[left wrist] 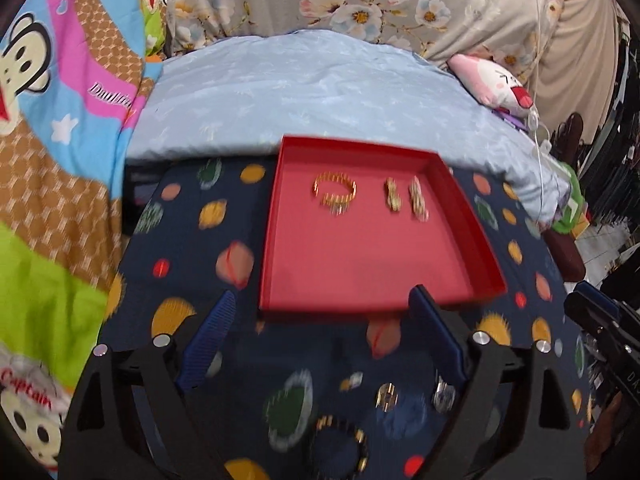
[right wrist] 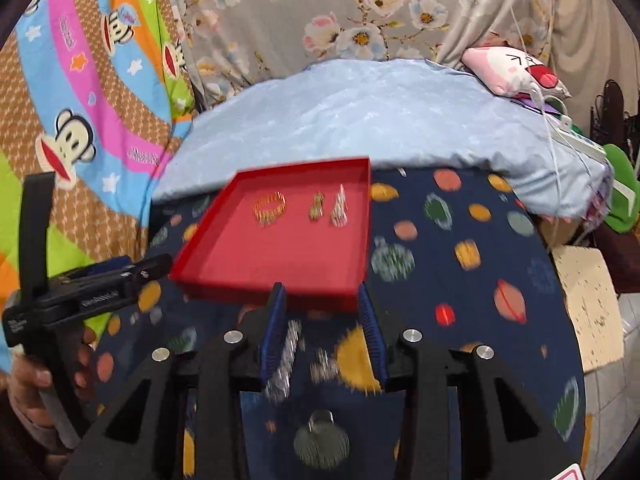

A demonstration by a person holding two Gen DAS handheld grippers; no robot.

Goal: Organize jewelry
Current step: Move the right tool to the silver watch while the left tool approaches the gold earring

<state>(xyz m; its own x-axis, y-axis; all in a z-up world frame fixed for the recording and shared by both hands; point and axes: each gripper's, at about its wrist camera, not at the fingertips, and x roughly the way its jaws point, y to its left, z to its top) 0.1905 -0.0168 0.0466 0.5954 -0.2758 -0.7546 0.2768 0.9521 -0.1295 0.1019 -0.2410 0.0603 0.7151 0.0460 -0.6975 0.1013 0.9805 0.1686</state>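
A red tray (left wrist: 472, 240) (right wrist: 200, 252) sits on the dark spotted cloth. In it lie a gold bracelet (left wrist: 335, 196) (right wrist: 270, 206) and two gold earrings (left wrist: 406, 199) (right wrist: 328, 207). My left gripper (left wrist: 320, 320) is open and empty, just short of the tray's near edge. Below it on the cloth lie a round silver piece (left wrist: 386, 396), another silver piece (left wrist: 443, 394) and a dark beaded bracelet (left wrist: 344, 440). My right gripper (right wrist: 323, 320) is open and empty at the tray's near edge, above two blurred silver pieces (right wrist: 286, 356) and a dark round pendant (right wrist: 322, 442).
A light blue pillow (left wrist: 304, 92) (right wrist: 360, 120) lies behind the tray. Cartoon-print bedding (left wrist: 60, 120) is on the left, a floral curtain (right wrist: 320, 12) at the back, a pink plush (left wrist: 500, 84) at the right. The left gripper's body (right wrist: 80, 288) shows in the right wrist view.
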